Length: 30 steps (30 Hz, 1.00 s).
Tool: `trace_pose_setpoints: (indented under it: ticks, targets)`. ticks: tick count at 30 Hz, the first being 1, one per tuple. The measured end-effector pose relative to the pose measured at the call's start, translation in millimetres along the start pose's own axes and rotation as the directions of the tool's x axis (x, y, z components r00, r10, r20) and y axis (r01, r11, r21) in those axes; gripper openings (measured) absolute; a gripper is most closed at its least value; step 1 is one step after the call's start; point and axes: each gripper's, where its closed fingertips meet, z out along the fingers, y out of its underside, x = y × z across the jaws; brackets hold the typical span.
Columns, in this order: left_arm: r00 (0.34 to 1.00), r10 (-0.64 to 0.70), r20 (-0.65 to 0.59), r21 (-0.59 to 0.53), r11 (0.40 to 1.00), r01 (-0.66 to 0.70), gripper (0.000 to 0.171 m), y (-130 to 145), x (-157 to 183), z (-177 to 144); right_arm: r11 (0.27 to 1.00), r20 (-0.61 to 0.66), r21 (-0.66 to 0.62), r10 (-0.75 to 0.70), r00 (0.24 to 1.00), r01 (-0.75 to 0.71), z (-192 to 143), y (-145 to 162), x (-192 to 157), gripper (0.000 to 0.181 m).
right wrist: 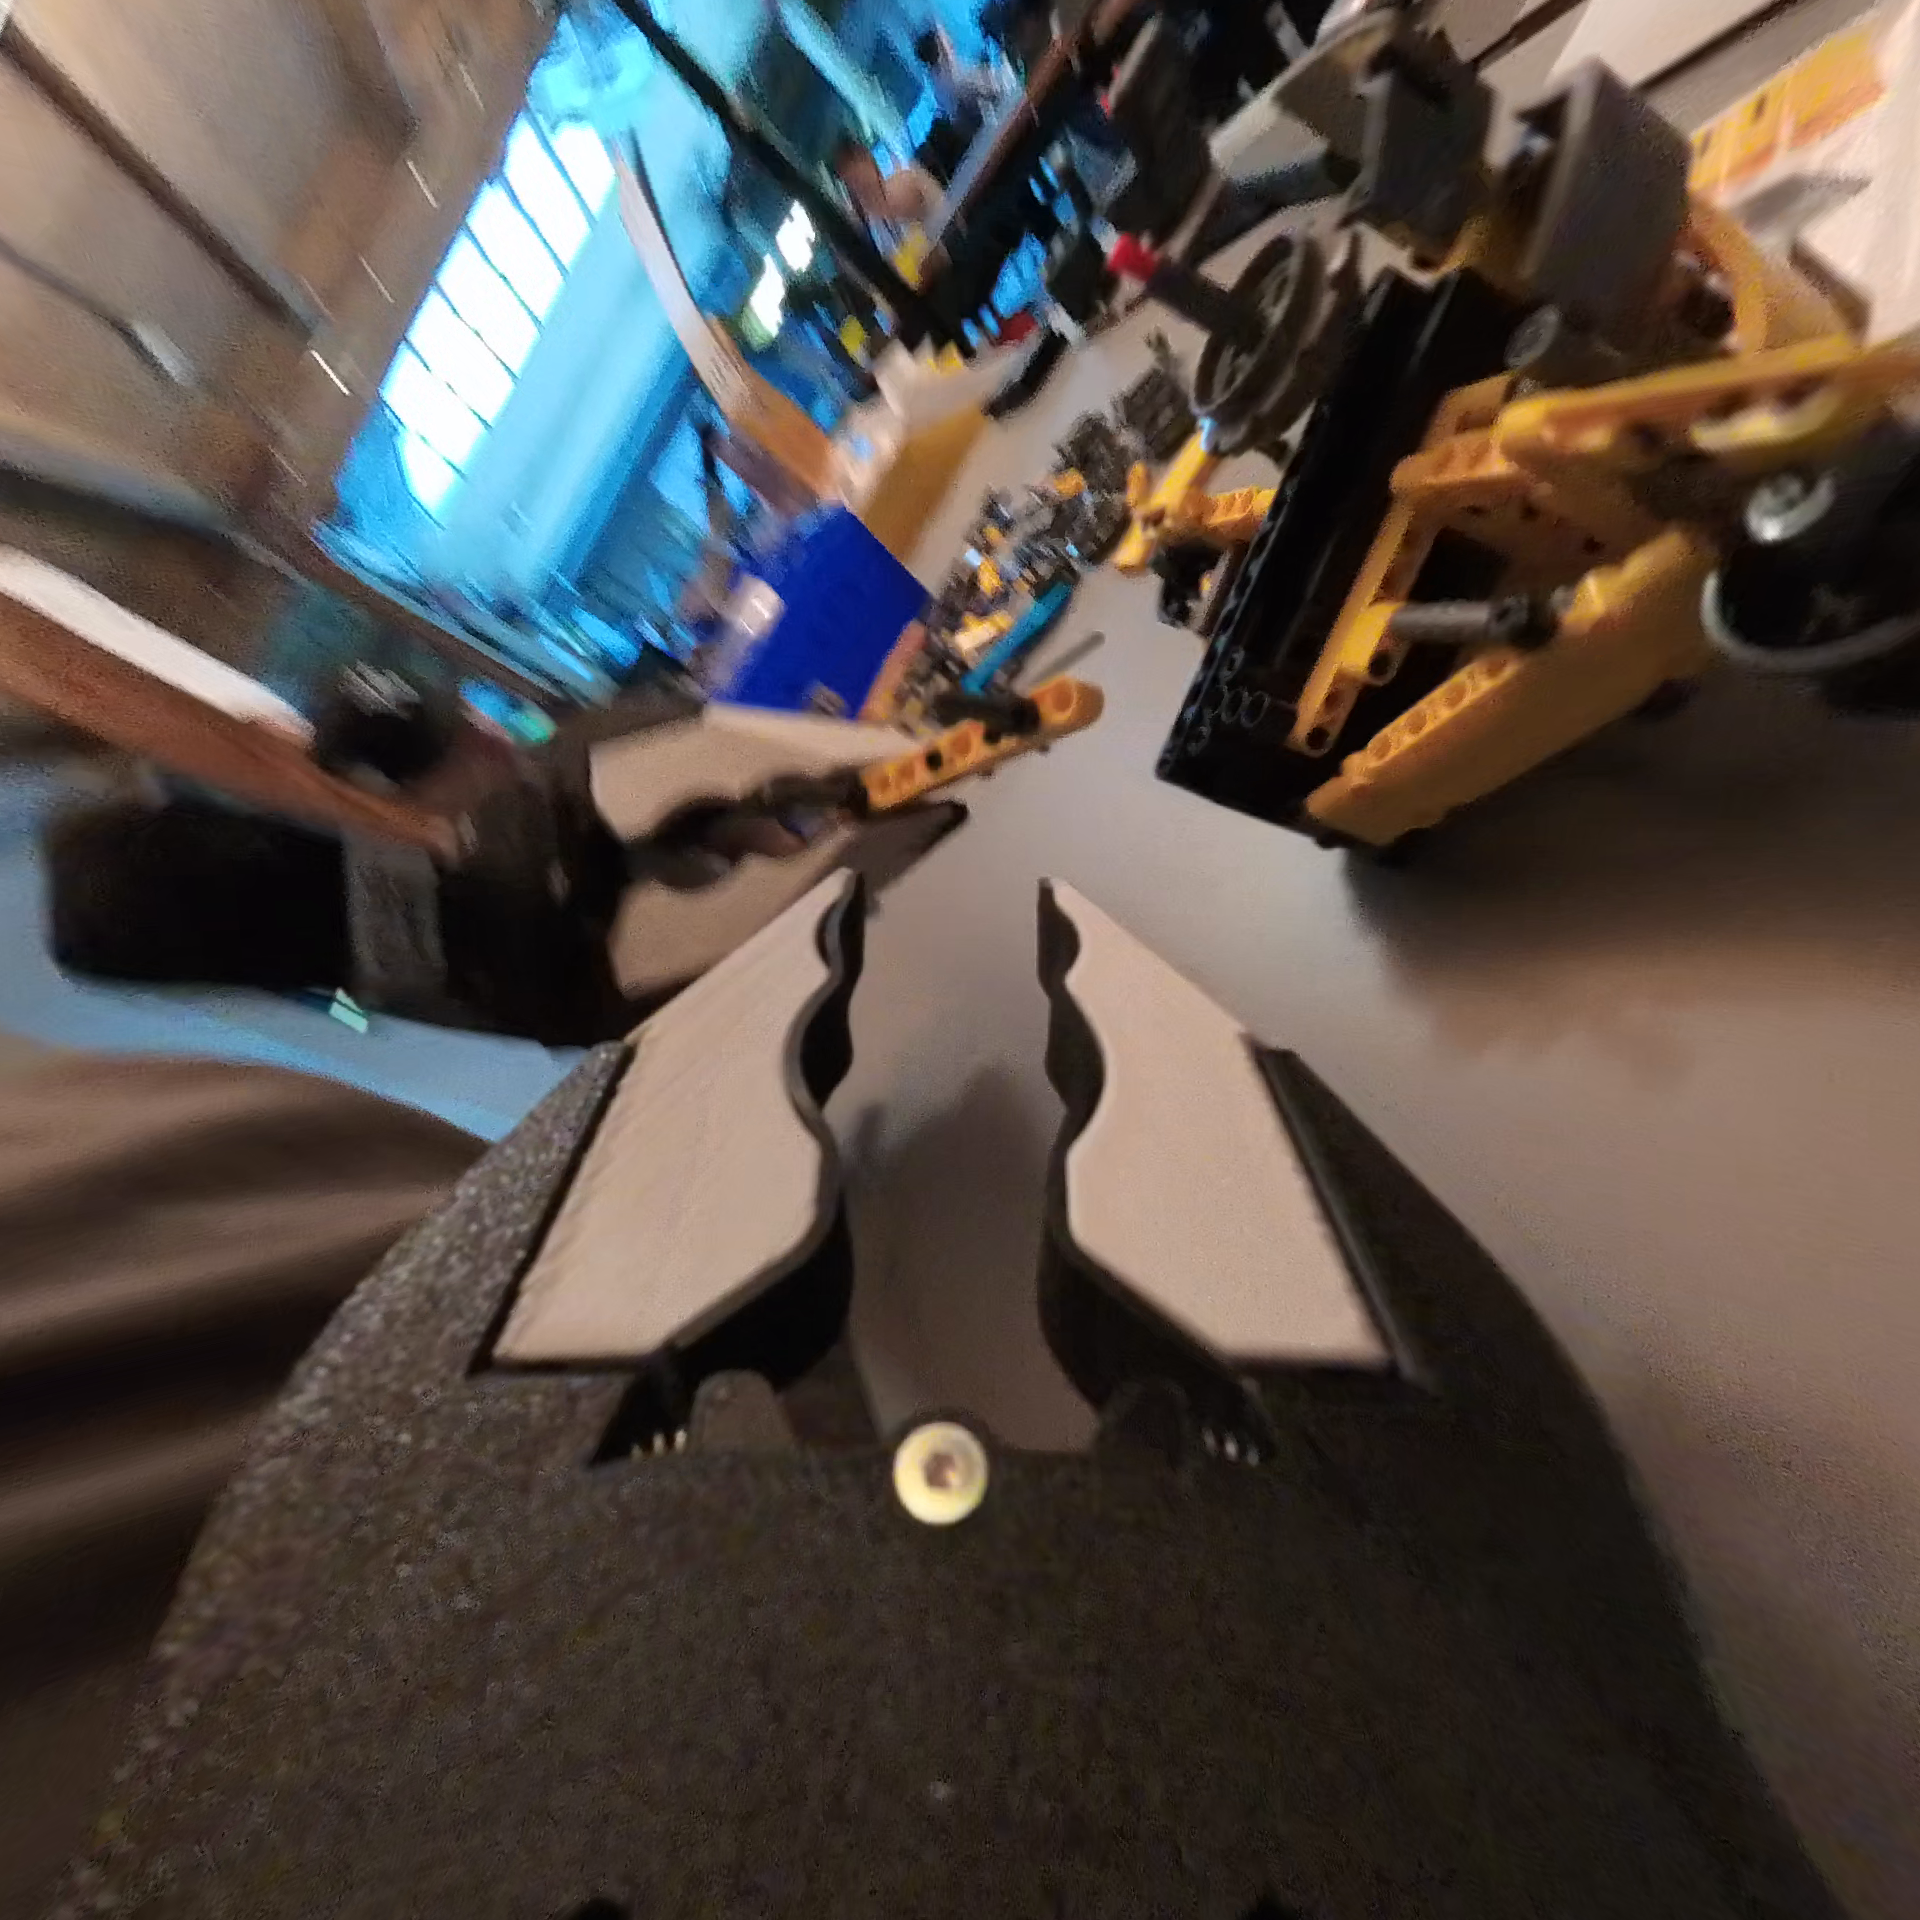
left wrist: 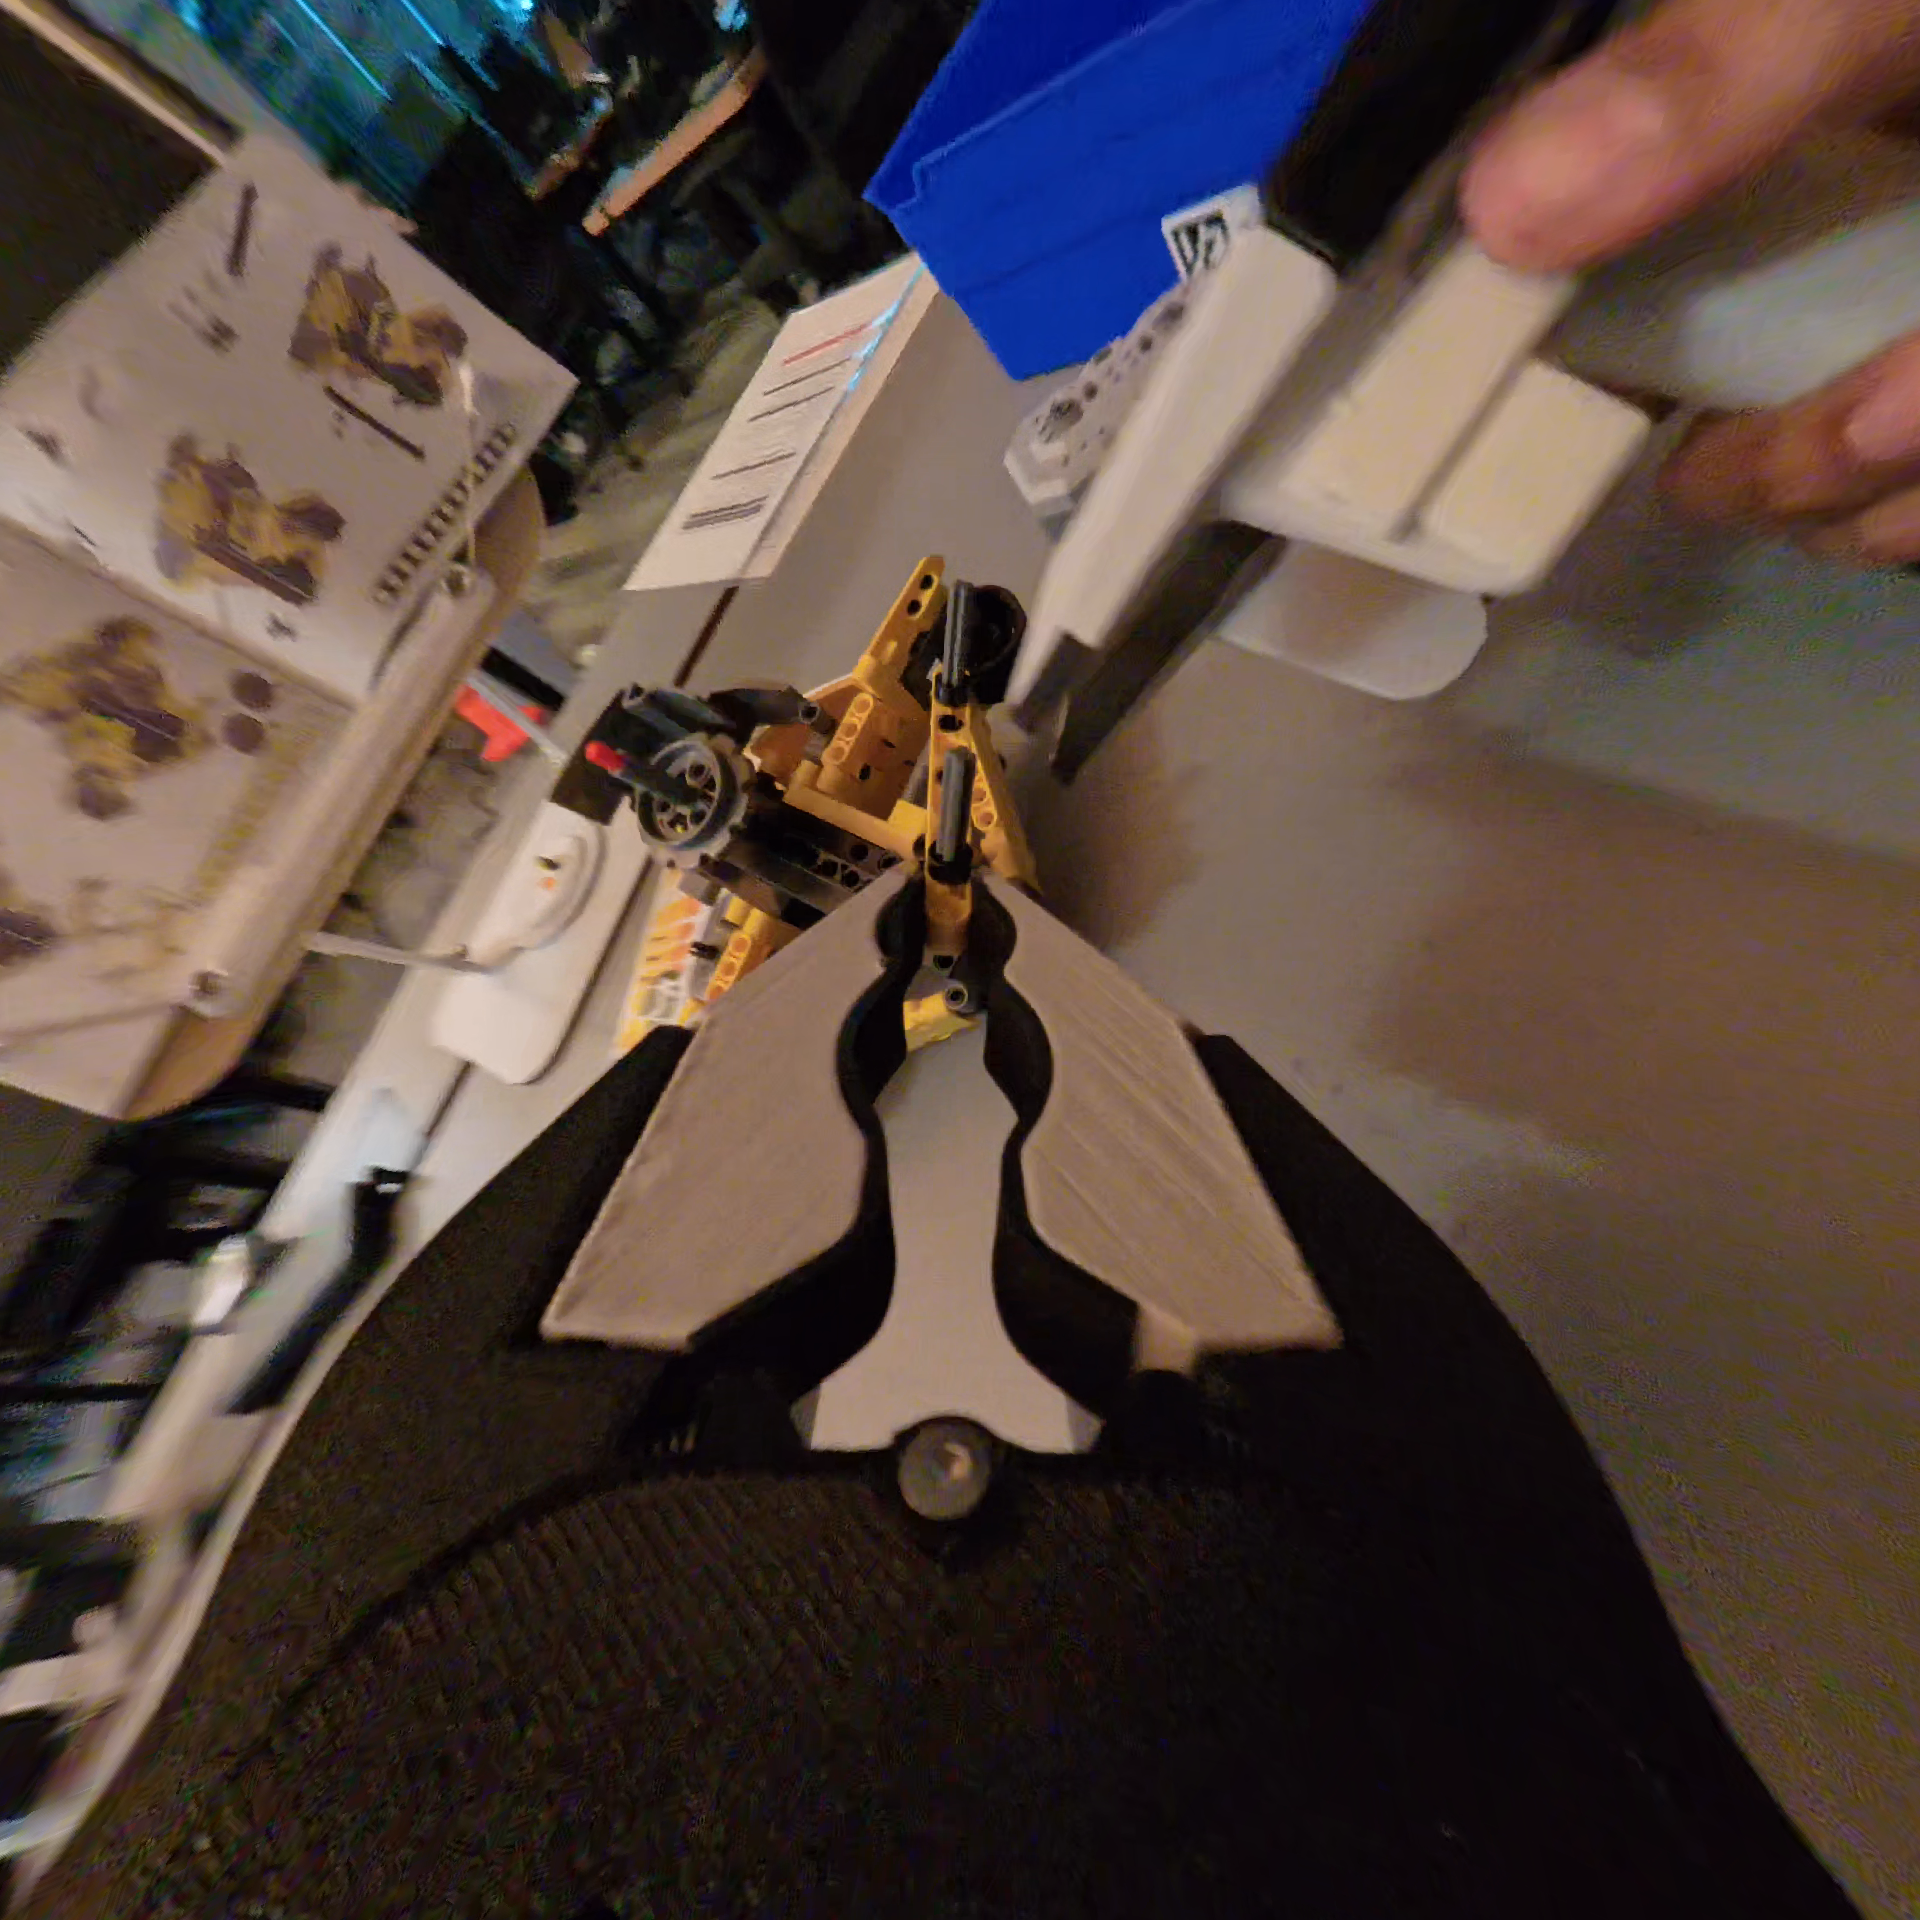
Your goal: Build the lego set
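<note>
Left gripper [left wrist: 943, 940]: jaws drawn in narrow, clamped on a yellow beam [left wrist: 948, 894] that pokes out past the tips. The beam's near end sits between the notched black pads; a small grey pin shows at that end. The beam belongs to, or touches, the model [left wrist: 821, 790], a yellow-and-black brick vehicle lying straight ahead of the tips on the grey table [left wrist: 1455, 935]. Which of the two cannot be told from this view. A grey gear wheel [left wrist: 686, 795] sits on the model's left side, ahead-left of the jaws.

Ahead-right of the left jaws: the right gripper [left wrist: 1049, 717], its white body held by a hand [left wrist: 1704, 208], blurred. Its tips come close to the model's far right side; contact not clear.

Far ahead-right: blue bin [left wrist: 1060, 177]. Ahead-left: an open instruction booklet [left wrist: 239, 499] on a stand, and a printed sheet [left wrist: 790, 447] flat on the table.

Right gripper [right wrist: 948, 899]: jaws wide apart, nothing between them, only bare table [right wrist: 1455, 1091]. The model [right wrist: 1455, 540] lies ahead-right of the tips, apart from them. Ahead-left, just beyond the left fingertip, the left gripper [right wrist: 873, 800] shows with the yellow beam [right wrist: 987, 732] in its tips. View strongly blurred.
</note>
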Motion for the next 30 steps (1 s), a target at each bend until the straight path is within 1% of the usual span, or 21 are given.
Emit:
trace_pose_setpoints:
  ticks: [1, 3, 4, 6, 7, 8, 9, 10, 12, 13, 14, 16, 18, 20, 21, 23, 24, 26, 27, 28, 30]
  targets:
    - [0.999, 0.051, 0.021, -0.013, 0.999, -0.05, 0.005, -2, 5, 0, 0.997, 0.038, 0.035, 0.074, 0.997, -0.075, -1, -3, -1, 0.031]
    - [0.995, 0.099, 0.017, -0.024, 0.995, -0.099, 0.005, -8, 17, -1, 0.986, 0.08, 0.066, 0.15, 0.986, -0.155, -3, -2, 1, 0.03]
    - [0.993, 0.121, 0.014, -0.031, 0.992, -0.121, 0.005, -10, 22, -1, 0.982, 0.1, 0.067, 0.167, 0.981, -0.174, -3, 0, 0, 0.028]
    - [0.975, 0.211, 0.065, -0.05, 0.977, -0.208, 0.005, -13, 23, -2, 0.975, 0.14, 0.073, 0.2, 0.97, -0.212, -4, 2, -2, 0.024]
    - [0.964, 0.251, 0.084, -0.059, 0.967, -0.247, 0.005, -14, 23, -2, 0.973, 0.154, 0.077, 0.206, 0.966, -0.22, -6, 2, -2, 0.015]
    - [0.958, 0.269, 0.098, -0.056, 0.963, -0.265, 0.005, -17, 25, -1, 0.971, 0.173, 0.083, 0.209, 0.962, -0.226, -9, 2, -3, 0.015]
    - [0.961, 0.264, 0.082, -0.044, 0.964, -0.261, 0.008, -19, 29, -1, 0.969, 0.188, 0.093, 0.21, 0.959, -0.231, -12, 1, -4, 0.014]
    - [0.971, 0.234, 0.045, -0.029, 0.972, -0.233, 0.014, -21, 36, 0, 0.967, 0.194, 0.105, 0.208, 0.959, -0.231, -15, -1, -3, 0.012]
    - [0.99, 0.133, -0.049, 0.005, 0.991, -0.133, 0.045, -23, 46, 0, 0.97, 0.178, 0.124, 0.185, 0.967, -0.209, -23, -3, -1, 0.009]
    - [0.992, 0.074, -0.1, 0.018, 0.997, -0.072, 0.056, -23, 48, -2, 0.975, 0.161, 0.126, 0.164, 0.973, -0.185, -27, -4, 0, 0.009]
    - [0.991, 0.012, -0.134, 0.028, 1.0, -0.009, 0.064, -23, 45, -3, 0.98, 0.135, 0.126, 0.135, 0.982, -0.152, -32, -4, 2, 0.009]
    - [0.984, -0.082, -0.158, 0.035, 0.995, 0.089, 0.075, -19, 26, -6, 0.992, 0.064, 0.109, 0.056, 0.996, -0.063, -39, -1, 7, 0.009]
    - [0.984, -0.134, -0.116, 0.013, 0.991, 0.136, 0.086, -7, -8, -2, 0.997, 0.008, 0.068, -0.022, 1.0, 0.021, -44, 4, 11, 0.009]
    - [0.983, -0.163, -0.088, -0.051, 0.986, 0.159, 0.093, 16, -40, 13, 0.997, -0.016, 0.027, -0.068, 0.998, 0.068, -44, 11, 13, 0.009]
    - [0.978, -0.184, -0.1, -0.101, 0.98, 0.174, 0.097, 31, -50, 24, 0.997, -0.017, 0.014, -0.08, 0.997, 0.08, -42, 13, 14, 0.009]
    - [0.961, -0.228, -0.157, -0.203, 0.96, 0.194, 0.095, 59, -61, 44, 0.996, -0.005, 0.002, -0.087, 0.996, 0.087, -39, 17, 13, 0.009]
    - [0.95, -0.245, -0.196, -0.226, 0.953, 0.2, 0.095, 67, -62, 52, 0.997, 0.008, 0.001, -0.083, 0.996, 0.083, -37, 18, 12, 0.01]
    - [0.915, -0.285, -0.285, -0.222, 0.948, 0.226, 0.083, 71, -62, 61, 0.998, 0.034, 0.009, -0.069, 0.997, 0.068, -37, 18, 10, 0.01]
    - [0.887, -0.316, -0.338, -0.225, 0.942, 0.25, 0.083, 72, -59, 62, 0.998, 0.039, 0.011, -0.062, 0.997, 0.062, -37, 18, 11, 0.01]
    - [0.849, -0.355, -0.393, -0.254, 0.929, 0.27, 0.084, 77, -55, 62, 0.998, 0.038, 0.011, -0.059, 0.998, 0.059, -39, 19, 12, 0.01]
    - [0.769, -0.423, -0.479, -0.352, 0.895, 0.273, 0.085, 90, -41, 57, 0.998, 0.021, 0.012, -0.06, 0.998, 0.06, -42, 18, 17, 0.01]
